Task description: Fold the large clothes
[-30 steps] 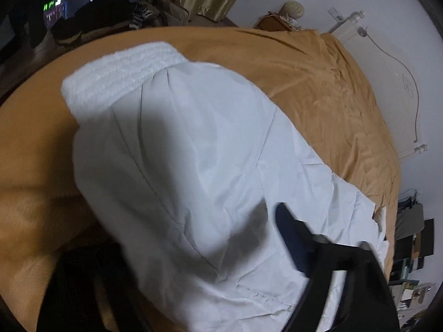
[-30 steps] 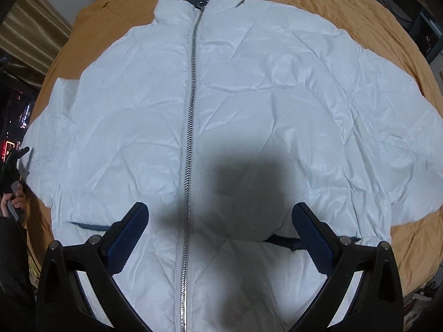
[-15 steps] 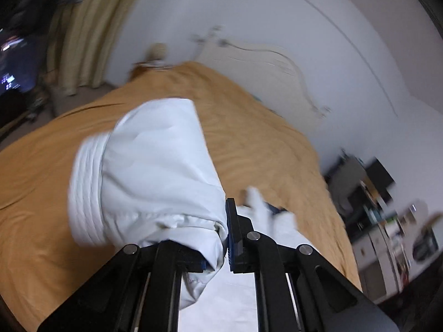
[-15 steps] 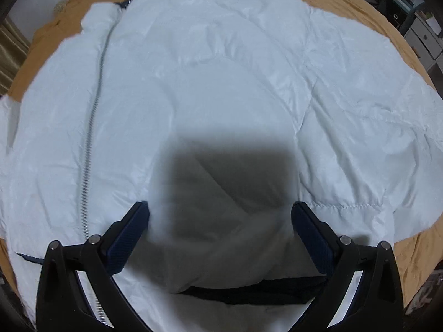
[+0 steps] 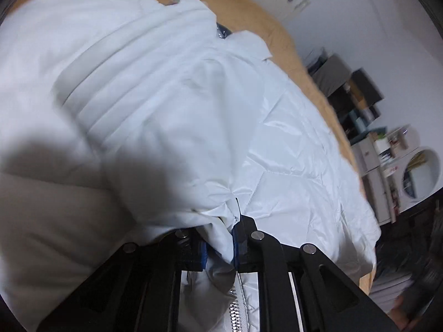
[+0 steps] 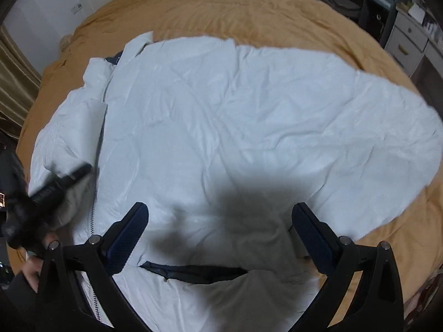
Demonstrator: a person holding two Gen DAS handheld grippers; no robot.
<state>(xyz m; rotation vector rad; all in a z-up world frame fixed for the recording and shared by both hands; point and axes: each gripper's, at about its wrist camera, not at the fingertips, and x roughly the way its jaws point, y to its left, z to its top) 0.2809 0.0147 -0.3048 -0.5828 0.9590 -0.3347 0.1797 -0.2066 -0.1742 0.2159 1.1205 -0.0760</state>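
Writing: none could be read on the jacket, the grippers or the blurred shelf items.
Jacket: a white puffer jacket [image 6: 249,127], crinkled glossy shell with stitched quilt lines, lay spread front-up across the middle of the bed, hem toward the near edge, collar toward the far edge.
Lining: dark navy showed at the collar [image 5: 223,31] and in a slit at the hem [image 6: 193,272].
Zipper: silver metal teeth [image 5: 235,314] ran up the front.
Sleeve: one sleeve [image 5: 116,91], with a ribbed knit cuff, was lifted and draped over the jacket's body.
Left gripper: the left gripper [image 5: 218,244], black frame with blue pads, was clamped on a bunched fold of the sleeve fabric.
Right gripper: the right gripper [image 6: 220,238] hung over the hem with jaws wide, nothing between them.
Bed: a mustard-orange bedspread [image 6: 249,8], soft and matte, covered the bed.
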